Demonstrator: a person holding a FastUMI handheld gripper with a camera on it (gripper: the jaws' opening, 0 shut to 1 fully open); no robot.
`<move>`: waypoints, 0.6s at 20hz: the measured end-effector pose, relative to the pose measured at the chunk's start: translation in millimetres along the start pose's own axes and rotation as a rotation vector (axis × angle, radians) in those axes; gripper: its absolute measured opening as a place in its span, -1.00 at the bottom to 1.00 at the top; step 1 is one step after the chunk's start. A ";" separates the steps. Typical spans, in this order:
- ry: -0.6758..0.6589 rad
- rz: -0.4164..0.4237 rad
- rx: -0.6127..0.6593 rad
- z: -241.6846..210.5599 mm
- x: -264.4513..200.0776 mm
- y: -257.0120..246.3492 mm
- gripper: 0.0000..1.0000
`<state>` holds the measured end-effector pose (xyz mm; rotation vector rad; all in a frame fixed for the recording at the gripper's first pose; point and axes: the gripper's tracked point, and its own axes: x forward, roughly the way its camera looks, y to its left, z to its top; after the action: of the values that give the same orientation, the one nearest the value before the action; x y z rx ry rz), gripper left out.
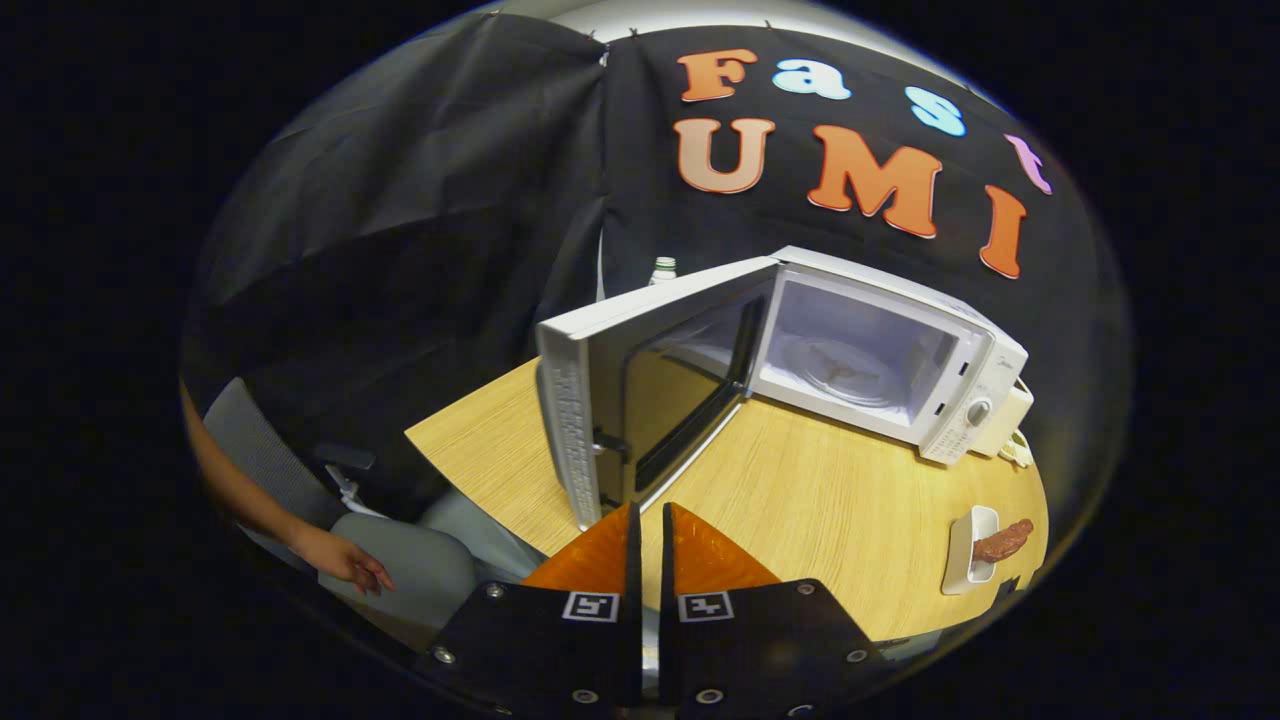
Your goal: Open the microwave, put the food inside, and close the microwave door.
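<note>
Microwave: a white box-shaped microwave oven (900,350) stands on the far part of the light wood-grain surface (800,500), against the black cloth wall. Its long axis runs side to side, and its open mouth faces the camera, turned a little to the left.

Door: the white door with a dark window (650,400) is swung wide open on its left hinge, and its free edge reaches toward the jaws. The inner face of the door is turned toward the cavity.

Cavity: pale and lit inside, with a round glass turntable (840,370) on its floor.

Controls: a panel with a round white knob (978,411) is on the right end of the oven's front.

Food: a brown sausage-shaped piece of food (1003,541) lies on a small white rectangular dish (968,555) near the right edge of the surface, well apart from the microwave and to the right of the jaws. Its long axis slants up to the right, and one end sticks out over the dish rim.

Jaws: the gripper (650,515) has its jaws nearly together, with only a thin slit between them. They hold nothing. The tips are just beside the lower free edge of the open door; I cannot tell whether they touch it.

Bottle: a small white-capped bottle (664,268) shows behind the door's top edge.

Person: a hand (345,560) rests low on the left by a grey office chair (400,560).
</note>
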<state>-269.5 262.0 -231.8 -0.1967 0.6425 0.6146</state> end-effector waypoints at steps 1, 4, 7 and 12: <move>-0.013 -0.036 0.025 4.3 -5.3 -19.4 -0.84; -0.042 -0.173 0.078 10.0 -13.4 -88.6 -0.74; -0.051 -0.288 0.118 5.0 -19.4 -152.4 -0.54; -0.006 -0.404 0.144 -20.5 -25.9 -248.3 0.13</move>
<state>-149.2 42.4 -235.4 -0.1834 0.6167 0.1799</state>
